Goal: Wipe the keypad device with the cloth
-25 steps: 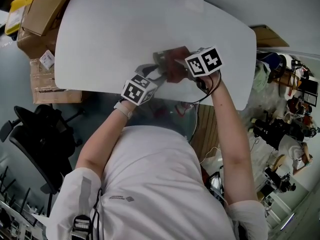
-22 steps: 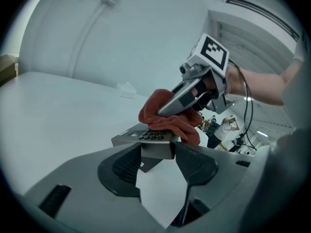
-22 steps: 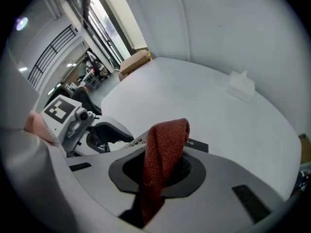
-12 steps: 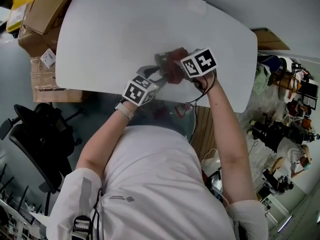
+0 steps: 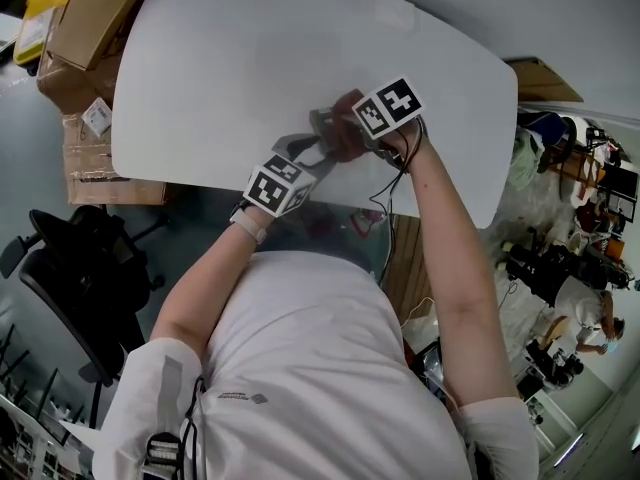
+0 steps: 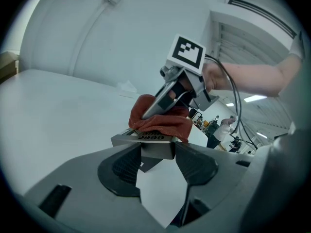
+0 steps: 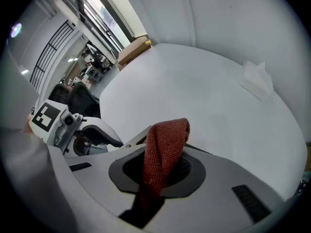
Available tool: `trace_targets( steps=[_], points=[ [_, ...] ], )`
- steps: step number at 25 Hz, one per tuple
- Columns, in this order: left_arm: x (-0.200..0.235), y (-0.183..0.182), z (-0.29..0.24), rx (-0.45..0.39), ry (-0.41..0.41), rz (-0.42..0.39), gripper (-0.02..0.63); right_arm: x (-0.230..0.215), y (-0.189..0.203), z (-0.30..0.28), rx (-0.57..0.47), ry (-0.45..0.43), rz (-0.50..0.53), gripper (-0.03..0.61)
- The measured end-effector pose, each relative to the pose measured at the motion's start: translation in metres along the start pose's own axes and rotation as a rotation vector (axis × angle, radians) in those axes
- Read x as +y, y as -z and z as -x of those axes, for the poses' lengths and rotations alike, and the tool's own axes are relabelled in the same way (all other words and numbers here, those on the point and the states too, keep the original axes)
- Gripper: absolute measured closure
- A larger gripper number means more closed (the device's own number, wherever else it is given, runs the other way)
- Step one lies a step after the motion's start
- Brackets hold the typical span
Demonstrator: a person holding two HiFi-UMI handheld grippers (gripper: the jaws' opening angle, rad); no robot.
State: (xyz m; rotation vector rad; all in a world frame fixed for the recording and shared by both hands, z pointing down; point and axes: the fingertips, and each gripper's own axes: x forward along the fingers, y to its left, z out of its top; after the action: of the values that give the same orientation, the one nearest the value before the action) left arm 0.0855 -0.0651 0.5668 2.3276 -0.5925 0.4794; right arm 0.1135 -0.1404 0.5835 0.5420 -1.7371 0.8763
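Over table, right hand-held gripper clamps cloth on keypad device.

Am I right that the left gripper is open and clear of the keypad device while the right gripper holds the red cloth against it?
Not quite: the left gripper is shut on the keypad device, not open and clear of it, as the left gripper view shows. The right gripper does hold the red cloth against it.
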Motion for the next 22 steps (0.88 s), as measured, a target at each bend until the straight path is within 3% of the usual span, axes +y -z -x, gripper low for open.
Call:
trace_targets(
  steps=[17,22],
  points=[
    [0.001,-0.001,0.0,-0.013,0.003,0.009,0.39,-0.029,-0.033,-0.04,-0.013,0.095,0.016,0.515],
    [0.0,0.005,0.002,-0.016,-0.013,-0.004,0.399,-0.022,-0.034,-0.037,-0.067,0.151,0.105,0.515]
  ],
)
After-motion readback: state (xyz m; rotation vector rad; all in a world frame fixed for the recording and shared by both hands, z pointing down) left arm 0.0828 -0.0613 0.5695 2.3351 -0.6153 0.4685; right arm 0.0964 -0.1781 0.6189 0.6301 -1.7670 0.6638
